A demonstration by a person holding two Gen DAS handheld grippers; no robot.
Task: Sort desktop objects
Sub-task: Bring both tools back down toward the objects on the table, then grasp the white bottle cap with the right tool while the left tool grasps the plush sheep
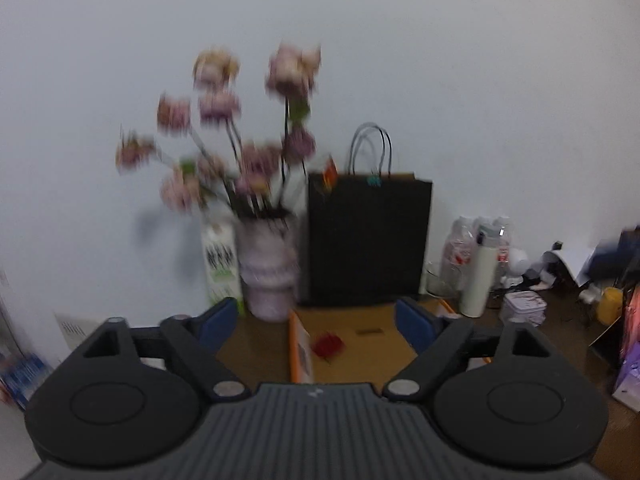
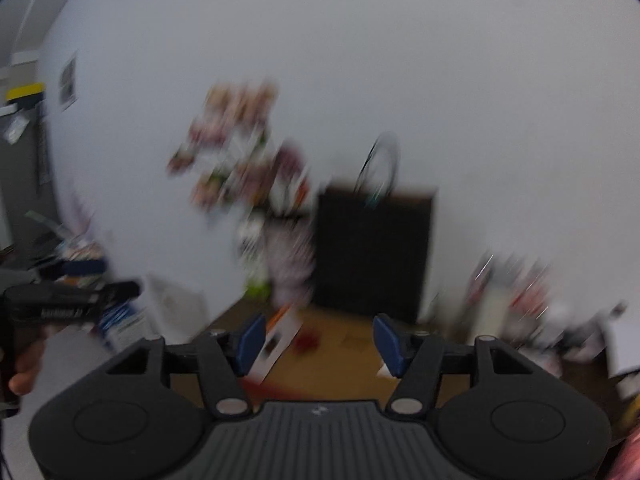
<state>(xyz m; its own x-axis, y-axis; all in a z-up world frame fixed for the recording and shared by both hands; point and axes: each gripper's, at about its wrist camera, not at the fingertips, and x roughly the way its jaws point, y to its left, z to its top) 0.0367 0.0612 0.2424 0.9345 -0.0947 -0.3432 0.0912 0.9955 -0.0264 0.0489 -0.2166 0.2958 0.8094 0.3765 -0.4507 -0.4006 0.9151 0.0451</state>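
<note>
My left gripper [image 1: 316, 322] is open, its blue pads wide apart with nothing between them. Beyond it a shallow cardboard box [image 1: 360, 344] lies on the brown desk and holds a small red object [image 1: 328, 346]; an orange-and-white card [image 1: 299, 346] stands at the box's left edge. My right gripper [image 2: 320, 344] is also open and empty, facing the same box [image 2: 352, 344] and red object [image 2: 307, 340] through heavy blur. The left gripper [image 2: 72, 300], held by a hand [image 2: 24, 376], shows at the far left of the right wrist view.
A pale vase [image 1: 268, 268] of pink flowers, a green-and-white carton [image 1: 222, 264] and a black paper bag [image 1: 368, 240] stand against the white wall. To the right are a white flask [image 1: 480, 276], plastic bottles [image 1: 464, 240], a small tin [image 1: 524, 308] and a yellow item [image 1: 610, 304].
</note>
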